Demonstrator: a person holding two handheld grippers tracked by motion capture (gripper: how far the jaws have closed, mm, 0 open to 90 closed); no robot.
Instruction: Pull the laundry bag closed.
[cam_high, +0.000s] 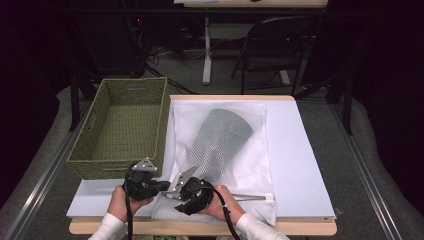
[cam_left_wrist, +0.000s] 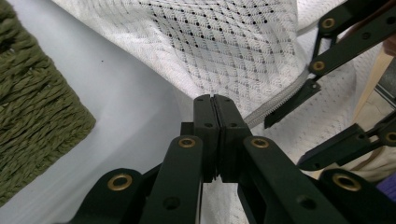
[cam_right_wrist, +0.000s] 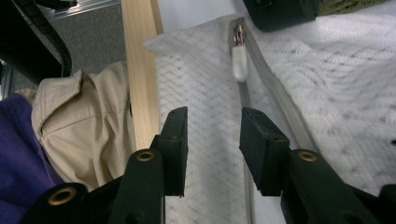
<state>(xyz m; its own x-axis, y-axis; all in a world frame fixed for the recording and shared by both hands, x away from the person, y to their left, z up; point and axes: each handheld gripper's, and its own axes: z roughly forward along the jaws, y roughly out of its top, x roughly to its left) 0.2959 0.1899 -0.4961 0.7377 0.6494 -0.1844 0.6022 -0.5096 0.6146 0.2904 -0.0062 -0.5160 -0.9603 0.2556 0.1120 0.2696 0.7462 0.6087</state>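
Observation:
A white mesh bag (cam_high: 250, 165) lies flat on the table with a grey garment (cam_high: 222, 132) inside it. Both grippers meet at the bag's near left corner. My left gripper (cam_left_wrist: 215, 99) is shut, its tips pinching the bag's edge where the zipper (cam_left_wrist: 280, 100) ends. My right gripper (cam_right_wrist: 212, 116) is open, low over the mesh, with the zipper line running up between its jaws. The white zipper pull (cam_right_wrist: 239, 63) lies a little ahead of its tips, untouched. In the high view the left gripper (cam_high: 162, 186) and right gripper (cam_high: 172, 192) point at each other.
A green woven basket (cam_high: 120, 125) stands empty at the table's left, close to my left gripper. The white table top (cam_high: 300, 165) extends to the right of the bag. Its wooden front edge (cam_right_wrist: 140, 70) runs beside my right gripper. A folding chair (cam_high: 275, 45) stands beyond the table.

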